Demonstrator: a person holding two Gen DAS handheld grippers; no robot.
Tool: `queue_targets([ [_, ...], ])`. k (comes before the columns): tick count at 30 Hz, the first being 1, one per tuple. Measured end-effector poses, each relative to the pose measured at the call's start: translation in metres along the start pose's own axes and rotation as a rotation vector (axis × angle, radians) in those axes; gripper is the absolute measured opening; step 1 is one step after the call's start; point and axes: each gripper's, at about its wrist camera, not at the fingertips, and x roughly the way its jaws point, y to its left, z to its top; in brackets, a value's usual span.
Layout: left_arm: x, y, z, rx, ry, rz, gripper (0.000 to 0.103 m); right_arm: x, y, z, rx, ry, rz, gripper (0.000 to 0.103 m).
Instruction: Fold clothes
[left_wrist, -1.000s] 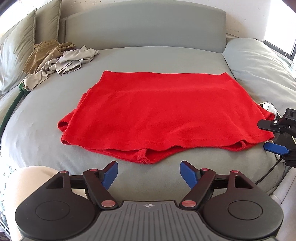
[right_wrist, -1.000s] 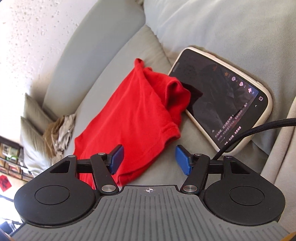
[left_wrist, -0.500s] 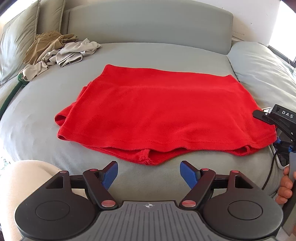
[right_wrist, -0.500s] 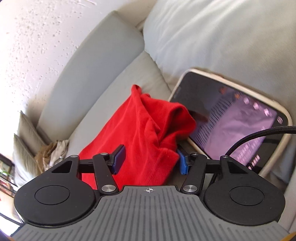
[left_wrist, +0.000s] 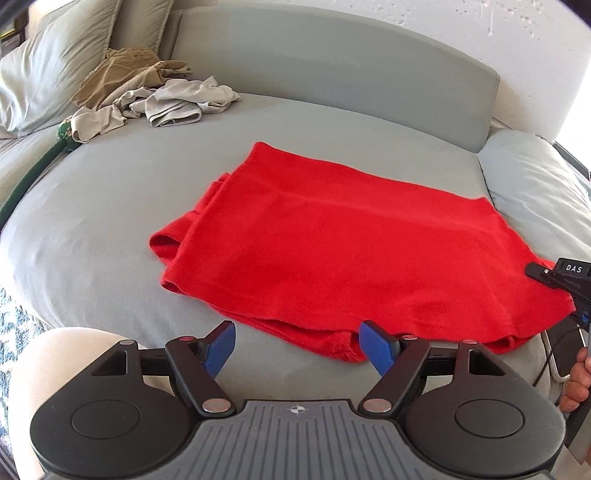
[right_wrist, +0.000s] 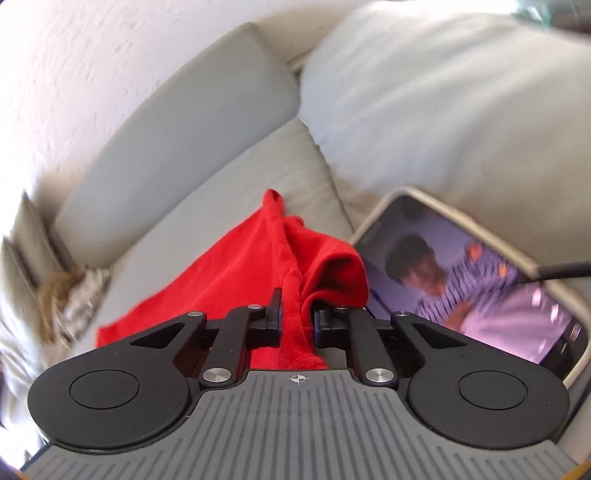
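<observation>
A red garment (left_wrist: 351, 258) lies spread flat on the grey sofa seat (left_wrist: 92, 221). My left gripper (left_wrist: 295, 347) is open just in front of the garment's near hem, with only the seat between its blue pads. My right gripper (right_wrist: 297, 317) is at the garment's right corner. Its jaws are closing, and a bunched fold of the red garment (right_wrist: 229, 280) is pinched between the pads. In the left wrist view, the right gripper (left_wrist: 565, 280) shows at the right edge, over that corner.
A pile of beige and tan clothes (left_wrist: 155, 96) lies at the back left beside a pillow (left_wrist: 48, 70). A lit phone (right_wrist: 480, 280) with a cable rests right of the pinched corner. A cushion (left_wrist: 535, 184) bounds the right side. A person's knee (left_wrist: 74, 354) is at the lower left.
The right gripper moved forward onto the garment's corner and closed around it, bunching the cloth. The left gripper slid toward the near hem and rolled slightly, staying open.
</observation>
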Motion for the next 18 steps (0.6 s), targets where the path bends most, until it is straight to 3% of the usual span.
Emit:
queue_targets([
  [6, -0.010, 0.048, 0.026, -0.129, -0.065, 0.035, 0.075, -0.014, 0.098, 0.017, -0.360, -0.052, -0.149, 0.013],
  [9, -0.017, 0.079, 0.037, -0.217, -0.101, 0.058, 0.075, -0.020, 0.159, 0.005, -0.574, -0.096, -0.160, 0.013],
  [14, -0.027, 0.125, 0.050, -0.345, -0.146, 0.079, 0.074, -0.026, 0.262, -0.046, -0.882, -0.161, -0.061, 0.013],
  [18, -0.031, 0.152, 0.053, -0.431, -0.165, 0.109, 0.074, -0.011, 0.316, -0.102, -1.018, -0.090, 0.046, 0.013],
])
